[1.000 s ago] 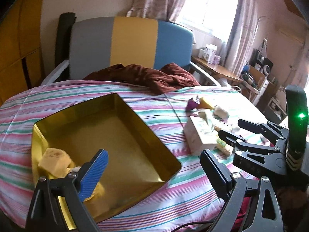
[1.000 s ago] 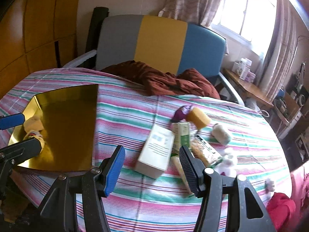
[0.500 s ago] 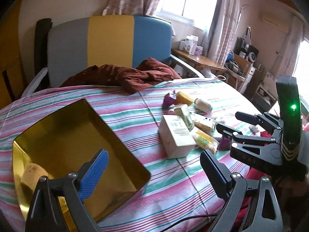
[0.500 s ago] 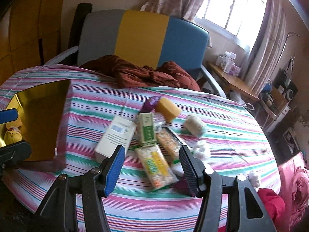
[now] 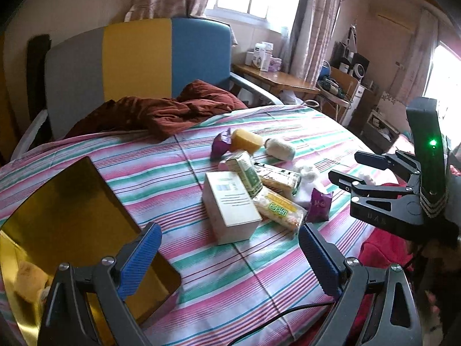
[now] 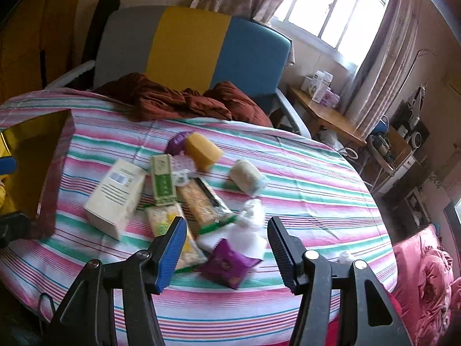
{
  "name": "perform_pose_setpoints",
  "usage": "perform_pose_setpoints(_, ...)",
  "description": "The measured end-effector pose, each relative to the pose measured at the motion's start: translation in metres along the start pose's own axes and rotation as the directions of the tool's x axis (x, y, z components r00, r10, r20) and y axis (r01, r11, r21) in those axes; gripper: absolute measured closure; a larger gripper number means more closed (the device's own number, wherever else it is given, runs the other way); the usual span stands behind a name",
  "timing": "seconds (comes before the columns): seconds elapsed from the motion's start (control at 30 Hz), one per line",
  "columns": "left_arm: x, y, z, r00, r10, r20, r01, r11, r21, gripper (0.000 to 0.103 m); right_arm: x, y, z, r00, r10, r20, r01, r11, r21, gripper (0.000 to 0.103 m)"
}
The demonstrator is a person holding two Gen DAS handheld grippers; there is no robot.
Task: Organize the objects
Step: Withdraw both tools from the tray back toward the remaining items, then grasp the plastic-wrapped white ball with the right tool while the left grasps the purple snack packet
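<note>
A gold tray (image 5: 72,201) sits at the left of the striped bed, with a yellow item (image 5: 28,271) in its near corner. Right of it lies a pile: a white box (image 5: 230,204), a green carton (image 5: 245,173), a yellow sponge (image 5: 245,141), snack packs (image 5: 281,209) and a purple packet (image 5: 319,204). My left gripper (image 5: 227,248) is open and empty, short of the white box. My right gripper (image 6: 226,230) is open above the purple packet (image 6: 227,262), apart from it. The white box (image 6: 115,193) and the tray (image 6: 37,132) lie to its left.
A crumpled brown blanket (image 5: 161,112) lies at the head of the bed under a grey, yellow and blue headboard (image 5: 138,57). A wooden side table (image 5: 276,77) with boxes stands by the window. Pink bedding (image 6: 426,282) lies beyond the bed's right edge.
Both grippers have swung right, away from the gold tray and toward the pile. The tray has slid to the left of both views and the purple packet now lies between the right fingers' lines.
</note>
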State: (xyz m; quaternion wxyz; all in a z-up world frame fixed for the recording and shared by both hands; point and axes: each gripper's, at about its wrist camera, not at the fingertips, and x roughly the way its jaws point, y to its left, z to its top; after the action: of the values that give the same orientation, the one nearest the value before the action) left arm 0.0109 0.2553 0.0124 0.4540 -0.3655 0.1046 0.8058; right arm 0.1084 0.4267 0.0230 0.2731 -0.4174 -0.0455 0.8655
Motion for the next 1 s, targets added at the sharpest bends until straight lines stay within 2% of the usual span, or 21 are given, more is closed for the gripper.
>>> perform_pose_setpoints(0.2,0.014,-0.014,0.008,0.999,-0.030,-0.014,0.031,0.999,0.014,0.007,0.016,-0.038,-0.009,0.998,-0.003,-0.065,0.002,1.000,-0.013,0.044)
perform_pose_setpoints(0.4,0.023,-0.029,0.011,0.998,-0.061,-0.025,0.061,0.998,0.034,0.007,0.051,-0.120,-0.029,0.979,-0.008,-0.205,0.028,0.995,0.097,0.044)
perform_pose_setpoints(0.63,0.037,-0.043,0.012,0.994,-0.096,-0.054,0.099,0.994,0.052,0.008,0.098,-0.211,-0.059,0.922,0.003,-0.387,0.080,0.977,0.199,0.044)
perform_pose_setpoints(0.83,0.049,-0.049,0.011,0.990,-0.114,-0.086,0.118,0.992,0.052,0.008,0.137,-0.247,-0.073,0.865,0.042,-0.500,0.094,0.965,0.243,0.043)
perform_pose_setpoints(1.0,0.056,-0.053,0.011,0.987,-0.125,-0.103,0.131,0.990,0.052,0.008,0.164,-0.260,-0.077,0.825,0.067,-0.562,0.102,0.959,0.264,0.043)
